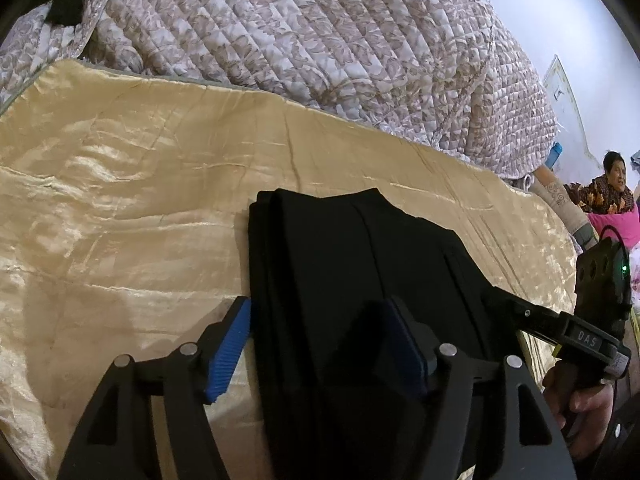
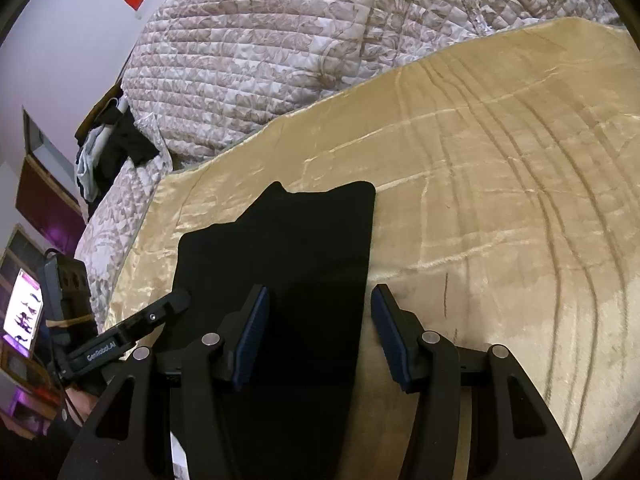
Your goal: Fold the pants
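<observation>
Black pants (image 1: 352, 264) lie folded in a narrow stack on a shiny gold bedspread (image 1: 132, 184). My left gripper (image 1: 320, 344) is open, its blue pads straddling the stack's near left edge just above the cloth. The right gripper (image 1: 516, 312) shows at the right of that view, its tip at the pants' right edge. In the right wrist view the pants (image 2: 288, 248) run away from me. My right gripper (image 2: 320, 336) is open over their right edge, one pad above the cloth, the other above the bedspread (image 2: 500, 208). The left gripper (image 2: 168, 308) shows at the pants' left edge.
A quilted floral bedcover (image 1: 320, 32) is heaped behind the bedspread. Dark clothes (image 2: 116, 148) lie at the bed's far left. A person (image 1: 608, 188) sits at the far right. A lit screen (image 2: 24, 312) stands at the left.
</observation>
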The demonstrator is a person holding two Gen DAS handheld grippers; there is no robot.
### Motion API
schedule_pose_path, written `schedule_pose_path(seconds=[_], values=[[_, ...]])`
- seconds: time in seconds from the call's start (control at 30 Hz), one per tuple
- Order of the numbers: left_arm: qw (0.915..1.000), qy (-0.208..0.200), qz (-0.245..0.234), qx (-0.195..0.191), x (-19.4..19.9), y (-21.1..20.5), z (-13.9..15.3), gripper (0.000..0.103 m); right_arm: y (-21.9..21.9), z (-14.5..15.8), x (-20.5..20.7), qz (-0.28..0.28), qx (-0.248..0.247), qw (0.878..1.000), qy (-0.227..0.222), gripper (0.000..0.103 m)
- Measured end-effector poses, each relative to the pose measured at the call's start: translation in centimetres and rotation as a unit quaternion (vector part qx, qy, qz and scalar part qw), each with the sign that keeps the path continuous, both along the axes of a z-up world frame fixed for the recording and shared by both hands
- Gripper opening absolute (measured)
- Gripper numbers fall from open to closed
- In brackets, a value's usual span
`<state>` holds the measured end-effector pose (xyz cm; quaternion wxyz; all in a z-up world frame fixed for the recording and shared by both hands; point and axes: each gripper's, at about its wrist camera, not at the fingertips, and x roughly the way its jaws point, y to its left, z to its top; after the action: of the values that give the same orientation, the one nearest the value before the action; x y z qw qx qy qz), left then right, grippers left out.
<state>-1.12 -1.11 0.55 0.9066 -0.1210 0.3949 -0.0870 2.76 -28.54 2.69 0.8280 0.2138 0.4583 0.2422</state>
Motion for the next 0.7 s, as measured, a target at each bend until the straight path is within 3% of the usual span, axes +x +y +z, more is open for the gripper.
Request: schedule_pose_path(seconds=[0.37, 0.5, 0.53, 0.57, 0.63, 0.7], values=[[0.9999, 0.0, -0.011, 0.007, -1.5, -0.6, -0.5, 0.071, 1.0, -0.2, -0.9, 0.031, 0.019, 0.999, 0.008, 0.054], [0.9998, -0.006, -0.018, 0.008, -0.3, -1.0, -0.6, 0.07, 1.5, -0.4, -0.5, 0.034, 0.009, 0.999, 0.006, 0.048], [0.9998, -0.007, -0.018, 0.009, -0.2, -1.2, -0.6, 0.063, 1.7, -0.5, -0.3, 0.033, 0.007, 0.999, 0.006, 0.045], [0.9997, -0.009, -0.023, 0.009, -0.3, -1.4, -0.4, 0.05, 1.9, -0.6, 0.1, 0.033, 0.008, 0.999, 0.008, 0.039], [0.9994, -0.013, -0.031, 0.001, -0.6, -1.8, 0.1, 0.036, 1.8, -0.7, 0.4, 0.028, 0.018, 0.999, 0.012, 0.026], [0.9991, -0.021, -0.035, 0.008, -0.9, -2.1, 0.9, 0.031, 1.7, -0.3, 0.3, 0.023, 0.018, 1.0, 0.008, 0.017]])
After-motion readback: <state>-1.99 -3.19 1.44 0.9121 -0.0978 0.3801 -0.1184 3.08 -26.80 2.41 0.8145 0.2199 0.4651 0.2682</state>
